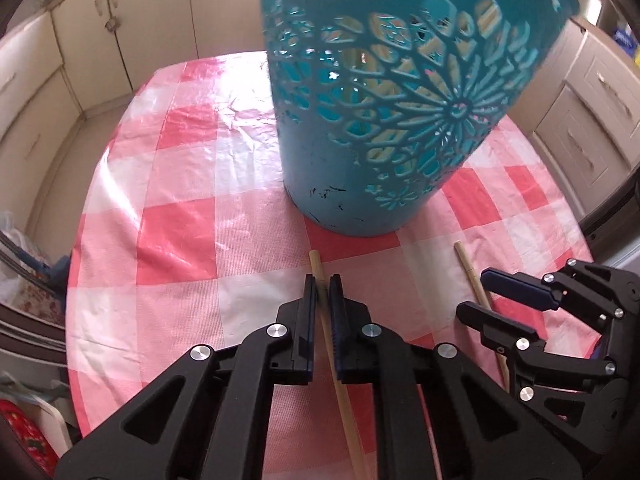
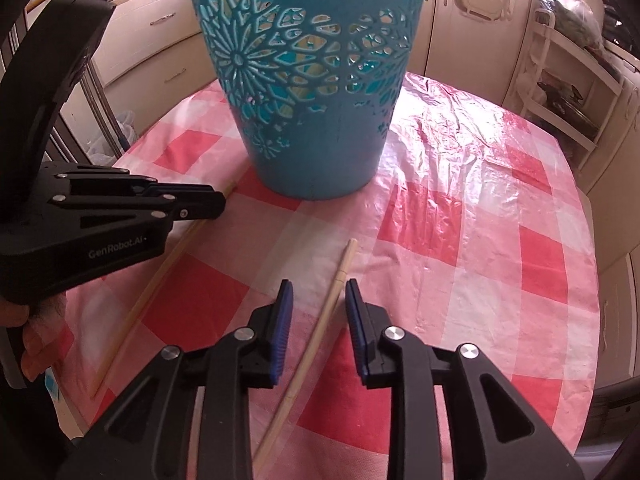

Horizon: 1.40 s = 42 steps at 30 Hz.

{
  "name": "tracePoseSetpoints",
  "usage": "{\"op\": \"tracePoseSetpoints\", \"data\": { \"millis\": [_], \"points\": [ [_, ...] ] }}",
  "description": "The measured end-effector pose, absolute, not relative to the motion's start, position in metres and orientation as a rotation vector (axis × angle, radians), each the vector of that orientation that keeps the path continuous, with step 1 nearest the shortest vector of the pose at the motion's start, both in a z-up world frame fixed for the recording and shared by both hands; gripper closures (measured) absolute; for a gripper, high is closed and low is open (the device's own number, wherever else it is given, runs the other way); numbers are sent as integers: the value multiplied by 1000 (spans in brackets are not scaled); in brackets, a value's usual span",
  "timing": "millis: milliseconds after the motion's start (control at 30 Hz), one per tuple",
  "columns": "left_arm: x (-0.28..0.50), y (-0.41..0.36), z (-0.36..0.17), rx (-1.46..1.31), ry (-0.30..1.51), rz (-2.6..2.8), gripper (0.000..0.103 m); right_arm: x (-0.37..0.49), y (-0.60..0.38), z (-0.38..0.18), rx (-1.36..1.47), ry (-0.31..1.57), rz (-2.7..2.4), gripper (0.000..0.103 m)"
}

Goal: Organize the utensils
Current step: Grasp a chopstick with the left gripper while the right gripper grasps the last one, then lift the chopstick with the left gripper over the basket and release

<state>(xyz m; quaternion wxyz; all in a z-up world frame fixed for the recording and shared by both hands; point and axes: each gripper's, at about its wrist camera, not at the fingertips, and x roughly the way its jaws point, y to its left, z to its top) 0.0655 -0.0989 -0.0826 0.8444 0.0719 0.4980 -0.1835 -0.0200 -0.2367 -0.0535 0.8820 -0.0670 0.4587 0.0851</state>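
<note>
- Two chopsticks lie on the checked cloth (image 1: 176,240), in front of the teal holder (image 1: 372,120).
- The left chopstick (image 1: 316,264) is clamped in the left gripper (image 1: 323,284), jaws together on it.
- The right chopstick (image 2: 340,276) lies between the parted jaws of the right gripper (image 2: 318,292), untouched.

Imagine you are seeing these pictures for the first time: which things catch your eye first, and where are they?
A tall teal cut-out holder stands mid-table on the pink checked tablecloth. In front of it lie two wooden chopsticks: the left gripper is shut on the left chopstick, while the right gripper straddles the right chopstick, open.
</note>
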Motion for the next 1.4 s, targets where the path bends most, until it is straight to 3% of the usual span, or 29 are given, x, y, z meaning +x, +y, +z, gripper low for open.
{"op": "tracePoseSetpoints", "data": {
  "millis": [267,600,1033,1400],
  "points": [
    [56,-99,-75,187,1020,-401,98,-22,-238,-56,-117,905,180,77],
    [26,-66,-13,66,825,-484,98,-22,-244,-54,-84,898,147,95],
    [3,-38,124,-157,498,-528,98,-16,-255,-55,-20,905,174,96],
    [0,-64,195,-112,397,-570,98,-11,-265,-57,18,907,190,96]
  ]
}}
